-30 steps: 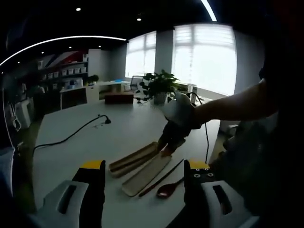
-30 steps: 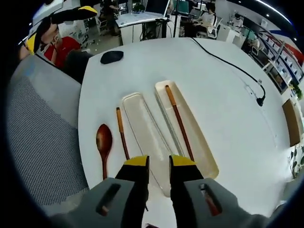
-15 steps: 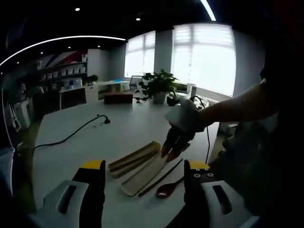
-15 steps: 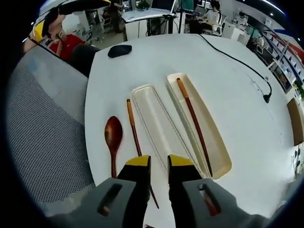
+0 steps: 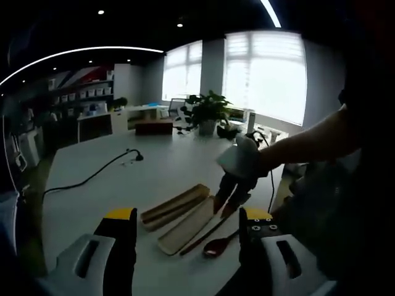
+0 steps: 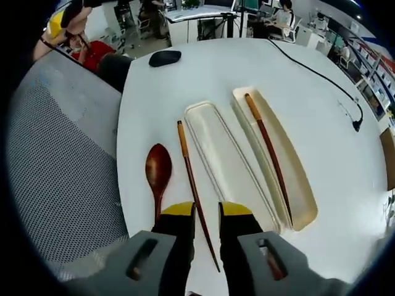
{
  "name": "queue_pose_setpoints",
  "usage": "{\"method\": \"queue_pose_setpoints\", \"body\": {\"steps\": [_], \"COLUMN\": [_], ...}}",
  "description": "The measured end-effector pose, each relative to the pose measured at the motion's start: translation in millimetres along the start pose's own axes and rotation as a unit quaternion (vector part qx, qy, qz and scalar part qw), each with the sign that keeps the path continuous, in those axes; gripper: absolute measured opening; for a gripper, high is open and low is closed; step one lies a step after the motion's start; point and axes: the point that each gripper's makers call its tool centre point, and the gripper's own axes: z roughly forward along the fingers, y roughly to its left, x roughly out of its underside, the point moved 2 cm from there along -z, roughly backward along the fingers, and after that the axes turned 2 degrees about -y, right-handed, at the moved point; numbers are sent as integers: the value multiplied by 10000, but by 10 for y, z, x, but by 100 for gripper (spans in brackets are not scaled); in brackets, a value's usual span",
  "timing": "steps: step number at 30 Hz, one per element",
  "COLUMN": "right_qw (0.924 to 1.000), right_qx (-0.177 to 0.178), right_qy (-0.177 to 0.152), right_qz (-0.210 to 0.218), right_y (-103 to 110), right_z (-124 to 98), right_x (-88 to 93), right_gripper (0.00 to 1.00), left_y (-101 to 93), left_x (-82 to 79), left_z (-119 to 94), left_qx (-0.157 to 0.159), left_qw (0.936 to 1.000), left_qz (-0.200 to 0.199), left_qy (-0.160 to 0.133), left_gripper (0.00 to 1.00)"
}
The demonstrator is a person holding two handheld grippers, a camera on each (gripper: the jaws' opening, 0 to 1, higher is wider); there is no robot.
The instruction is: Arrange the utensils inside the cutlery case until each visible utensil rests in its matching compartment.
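Note:
The cutlery case lies open on the white table as two pale trays. The right tray (image 6: 302, 185) holds one dark chopstick (image 6: 268, 151); the left tray (image 6: 225, 154) holds nothing. A second chopstick (image 6: 192, 179) lies on the table left of the trays, with a wooden spoon (image 6: 158, 172) beside it. My right gripper (image 6: 206, 216) hangs over this loose chopstick, jaws a narrow gap apart, with the stick running beneath that gap. My left gripper (image 5: 187, 229) stands wide open, short of the trays (image 5: 185, 225) and spoon (image 5: 216, 245). The right gripper (image 5: 233, 191) hangs above them.
A black mouse (image 6: 165, 58) lies at the table's far end and a black cable (image 6: 318, 71) crosses the right side. A grey mesh seat (image 6: 62, 172) borders the table's left edge. A potted plant (image 5: 208, 112) and another cable (image 5: 92, 176) sit farther back.
The right gripper has shifted from over the empty tray to over the loose chopstick and come closer to it. The left gripper has stayed put and open.

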Motion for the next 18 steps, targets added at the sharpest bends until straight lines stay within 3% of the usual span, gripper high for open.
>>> {"method": "queue_pose_setpoints", "body": {"steps": [18], "right_qw": [9986], "right_qx": [-199], "right_qy": [334], "right_qz": [-356], "right_y": [134], "right_z": [188], "right_x": [55], "right_gripper": [12], "left_y": [-2], "left_x": [4], "left_z": [2], "left_qx": [-6], "left_qw": [10000], "left_qz": [1], "left_qy": [5], "left_gripper": [69]}}
